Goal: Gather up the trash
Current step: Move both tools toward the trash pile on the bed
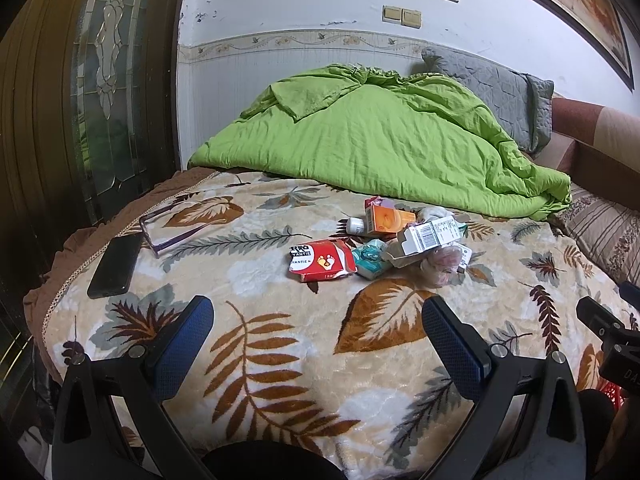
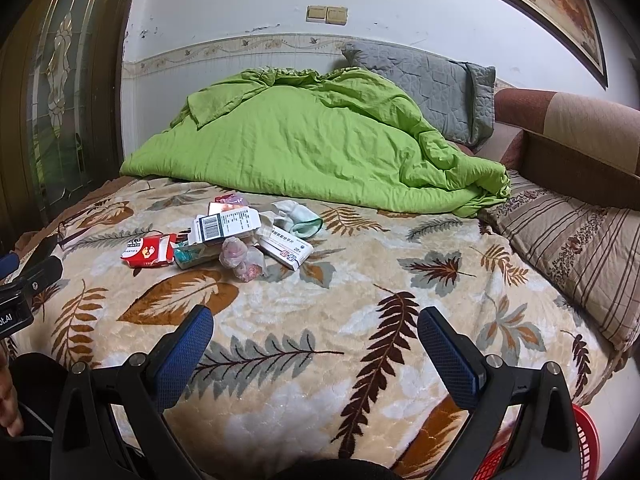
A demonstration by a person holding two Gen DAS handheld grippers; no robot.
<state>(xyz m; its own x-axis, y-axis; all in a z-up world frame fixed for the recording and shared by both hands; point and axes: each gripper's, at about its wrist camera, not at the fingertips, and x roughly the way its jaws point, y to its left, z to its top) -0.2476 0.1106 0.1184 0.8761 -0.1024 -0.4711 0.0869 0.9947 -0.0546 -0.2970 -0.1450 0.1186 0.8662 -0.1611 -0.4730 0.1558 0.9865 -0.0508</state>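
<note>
Both grippers hover low over the near edge of the leaf-print blanket, fingers spread wide and empty: the left gripper and the right gripper. The trash pile lies ahead, well apart from both. From the left it sits forward and slightly right; from the right, forward and left. The red box is the nearest piece to the left fingers, long axis running across them. A red basket shows at the bed's right edge; its contents are hidden.
</note>
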